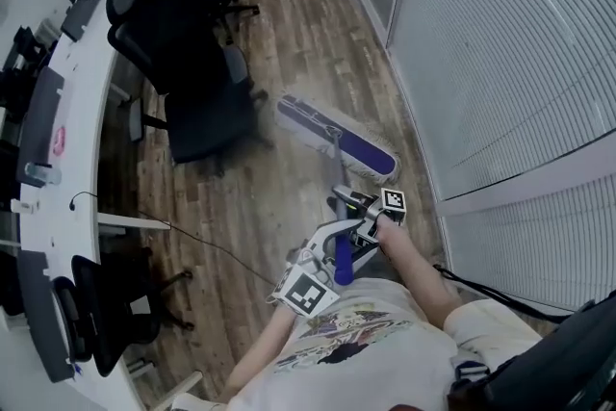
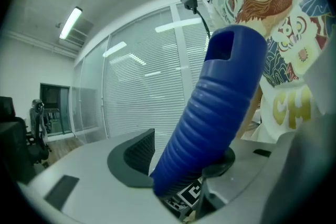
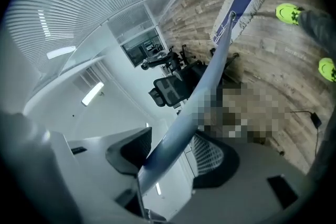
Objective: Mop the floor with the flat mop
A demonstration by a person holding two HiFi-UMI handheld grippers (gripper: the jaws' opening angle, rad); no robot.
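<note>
**Desk** point(image 1: 77, 82): white, curved, along the left edge. Not part of the job.

**Office chair** point(image 1: 197, 101): black, just beside the left end of the mop head. Judged an obstacle.

**Left gripper** point(image 2: 178, 162): clenched on the blue grip point(image 2: 220, 107) at the top end of the flat mop, close to the person's body.

**Mop head** point(image 1: 337, 138): lies flat on the wooden floor point(image 1: 308, 24), between chair and window wall.

**Right gripper** point(image 3: 170, 152): lower on the shaft, clamped on the grey pole point(image 3: 210, 76), which slants down to the head.

**Blinds** point(image 1: 500, 43): right side, near the head's right end.

**Step in hand**: judged a mopping stroke, well under way.

**Next move calls for**: both grips firm, head flat, and a path clear of the chair base and the wall foot.
</note>
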